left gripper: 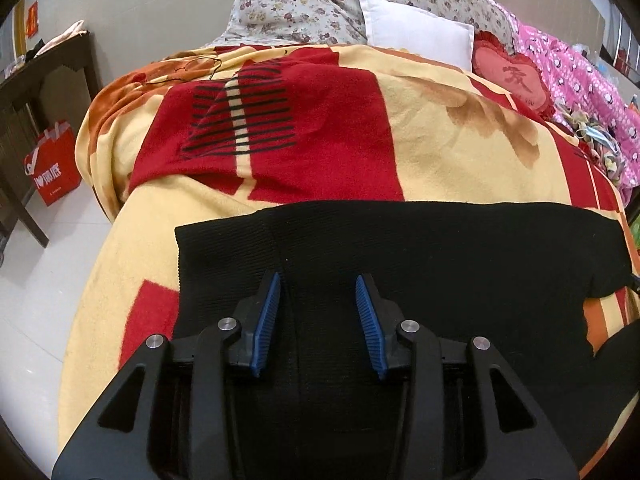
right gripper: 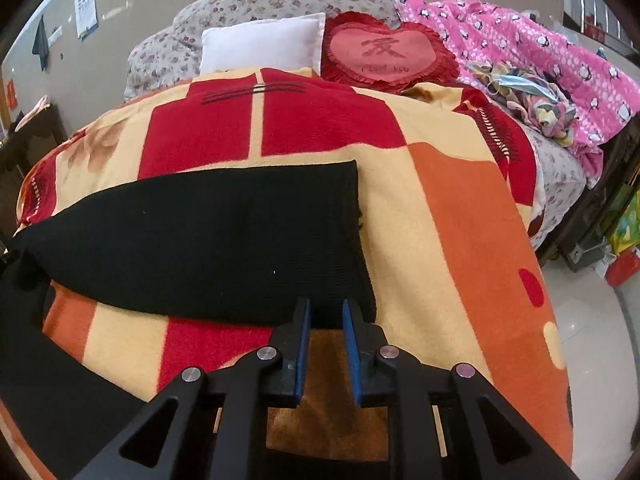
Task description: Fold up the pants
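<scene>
black knit pants (left gripper: 400, 248) lie flat across the blanket (left gripper: 440, 152) on the bed. left gripper (left gripper: 318, 284) hovers part-open over them, right gripper (right gripper: 325, 312) narrowly open at their near edge, both empty. pinch both layers evenly before lifting.

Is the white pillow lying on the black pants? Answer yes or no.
No. The white pillow sits at the bed's far end, well apart from the black pants.

Home bedroom. Bed covered by a red, yellow and orange blanket (left gripper: 440, 152); white pillow (left gripper: 416, 32), heart-shaped red cushion (right gripper: 390, 54), floral quilt (left gripper: 304, 4), pink printed bedding (right gripper: 540, 52). Tiled floor (left gripper: 36, 272), red shopping bag (left gripper: 54, 164).
</scene>
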